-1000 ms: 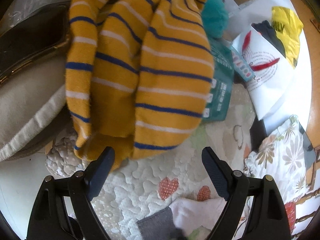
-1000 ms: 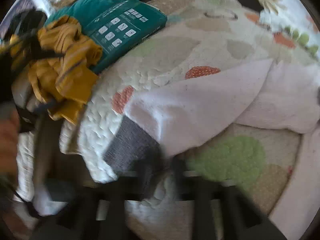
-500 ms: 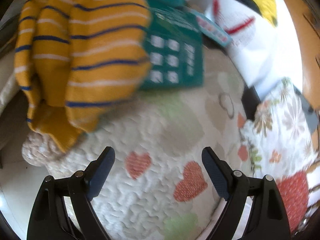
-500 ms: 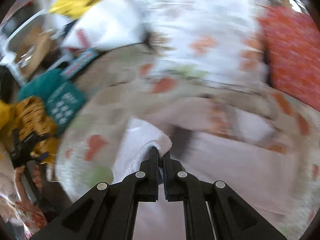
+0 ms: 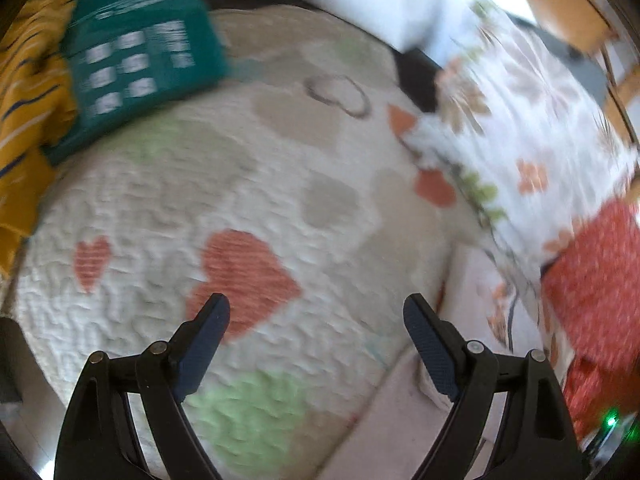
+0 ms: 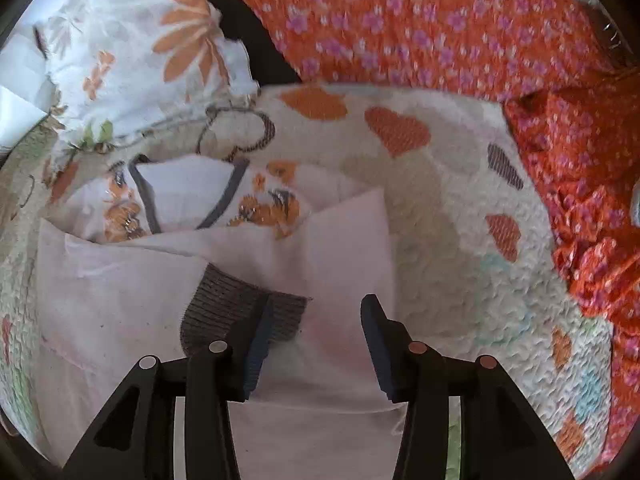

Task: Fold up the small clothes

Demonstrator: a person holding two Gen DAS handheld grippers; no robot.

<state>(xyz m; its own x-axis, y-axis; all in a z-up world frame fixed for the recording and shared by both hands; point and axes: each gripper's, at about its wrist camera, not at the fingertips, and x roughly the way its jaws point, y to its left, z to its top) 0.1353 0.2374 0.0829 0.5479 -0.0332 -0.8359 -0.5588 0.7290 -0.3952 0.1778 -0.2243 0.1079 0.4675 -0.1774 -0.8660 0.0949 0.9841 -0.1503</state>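
Fingers of the right gripper (image 6: 316, 330), jaws just opened, stand apart above the pale garment (image 6: 120, 312), its grey cuff (image 6: 236, 304) folded inward on the quilt (image 6: 452, 216). The left gripper (image 5: 316, 320) is held wide and empty. One fold appears laid; more is judged to remain.

One quilt (image 6: 452, 216). On it, one pale pink garment (image 6: 120, 312); beside it, one white flowered cloth (image 6: 132, 40), one orange flowered cloth (image 6: 440, 20), one green packet (image 5: 140, 60), one yellow striped garment (image 5: 28, 80).
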